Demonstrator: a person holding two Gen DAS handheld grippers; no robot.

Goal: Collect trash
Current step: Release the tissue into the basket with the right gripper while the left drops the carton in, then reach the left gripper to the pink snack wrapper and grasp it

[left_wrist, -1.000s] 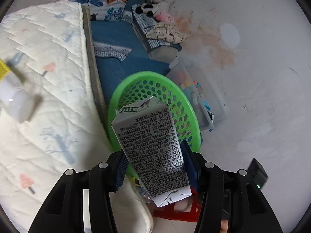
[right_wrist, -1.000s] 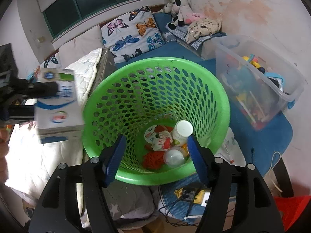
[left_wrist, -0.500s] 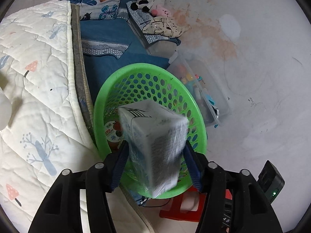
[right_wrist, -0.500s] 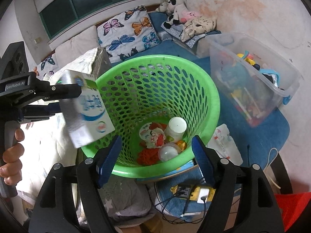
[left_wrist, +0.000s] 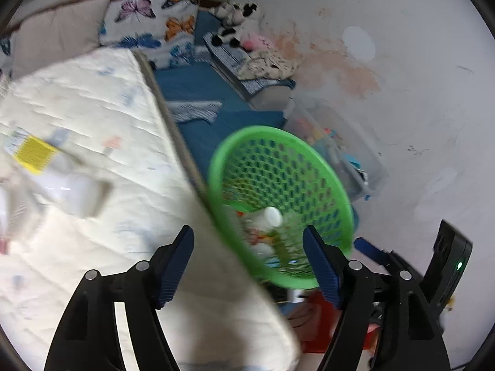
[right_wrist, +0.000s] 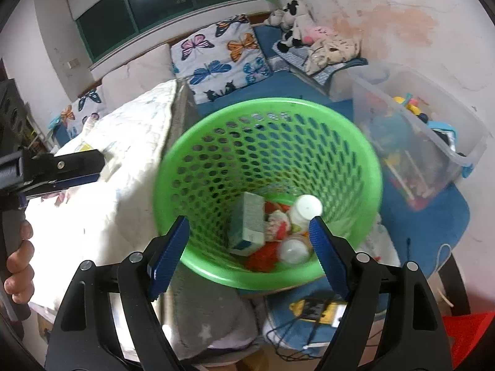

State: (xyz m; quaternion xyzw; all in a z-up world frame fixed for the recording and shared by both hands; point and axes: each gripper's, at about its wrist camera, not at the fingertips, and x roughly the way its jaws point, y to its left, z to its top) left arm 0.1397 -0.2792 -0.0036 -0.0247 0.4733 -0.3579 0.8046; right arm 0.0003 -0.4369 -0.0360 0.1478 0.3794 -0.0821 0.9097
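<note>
A green mesh basket (right_wrist: 269, 117) stands beside the bed; the milk carton (right_wrist: 249, 224) lies inside it among a white bottle (right_wrist: 304, 208), red wrappers and a clear cup. My right gripper (right_wrist: 249, 241) hovers over the basket's near rim, jaws opening, nothing between them. My left gripper (left_wrist: 249, 258) straddles the quilt's edge and the basket (left_wrist: 309, 160); its jaws are opening and hold nothing. In the right wrist view the left gripper's fingers (right_wrist: 77, 170) reach in from the left. A blurred white bottle with a yellow label (left_wrist: 55, 173) lies on the quilt.
A white quilted bed (left_wrist: 92, 117) fills the left side. A clear plastic bin of toys (right_wrist: 411, 133) stands right of the basket against the stained wall. Butterfly pillows (right_wrist: 222, 58) and soft toys (right_wrist: 309, 37) lie behind. Cables and a red stool (right_wrist: 464, 337) sit below.
The left gripper carried the milk carton over the basket, opened and let it drop in; it has since swung left towards the bed. The right gripper's jaws widened.
</note>
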